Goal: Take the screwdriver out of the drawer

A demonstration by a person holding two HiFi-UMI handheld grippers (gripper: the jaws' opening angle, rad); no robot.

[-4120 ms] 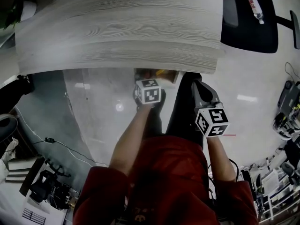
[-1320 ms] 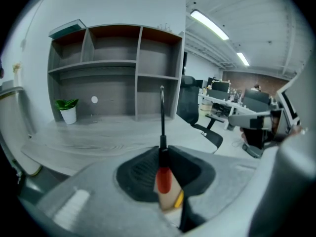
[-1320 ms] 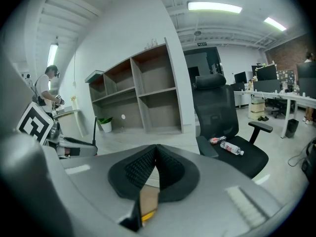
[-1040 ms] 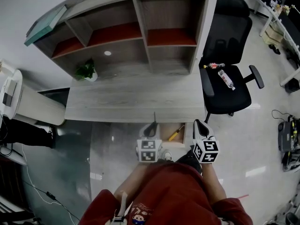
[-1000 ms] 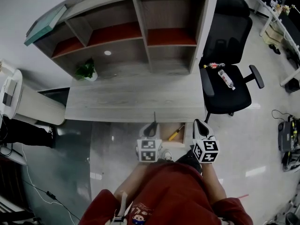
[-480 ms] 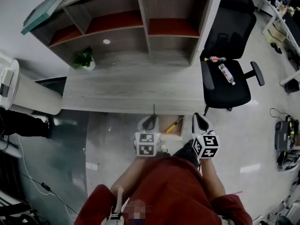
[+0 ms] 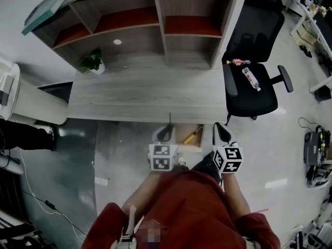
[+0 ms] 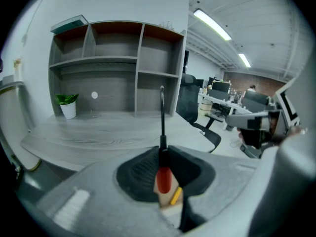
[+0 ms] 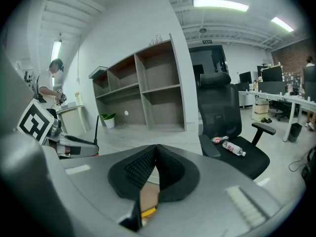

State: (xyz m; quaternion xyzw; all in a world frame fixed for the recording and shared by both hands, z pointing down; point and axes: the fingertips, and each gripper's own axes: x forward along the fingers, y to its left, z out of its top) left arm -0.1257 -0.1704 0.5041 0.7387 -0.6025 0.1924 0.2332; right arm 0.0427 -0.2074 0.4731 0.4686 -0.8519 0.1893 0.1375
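Observation:
My left gripper (image 7: pixel 165 133) (image 8: pixel 162 154) is shut on a red-handled screwdriver (image 8: pixel 163 178). Its thin dark shaft (image 7: pixel 169 120) sticks up past the jaws, in front of the desk edge. The open wooden drawer (image 7: pixel 197 144) lies below and between the grippers. A second screwdriver with a yellow handle (image 7: pixel 190 136) rests inside it. My right gripper (image 7: pixel 221 131) (image 9: pixel 156 150) hangs at the drawer's right side, its jaws shut with nothing between them. From the right gripper view the left gripper (image 9: pixel 73 145) shows at the left.
The grey wood desk (image 7: pixel 145 95) spans ahead, with a shelf unit (image 7: pixel 155 19) and a small potted plant (image 7: pixel 92 62) behind. A black office chair (image 7: pixel 254 69) with two bottles (image 7: pixel 248 77) on the seat stands to the right. A person in red fills the foreground.
About four seconds ago the view was close on the desk and my left gripper was at the drawer; it is out now, holding the screwdriver. Over the last second both grippers stay still.

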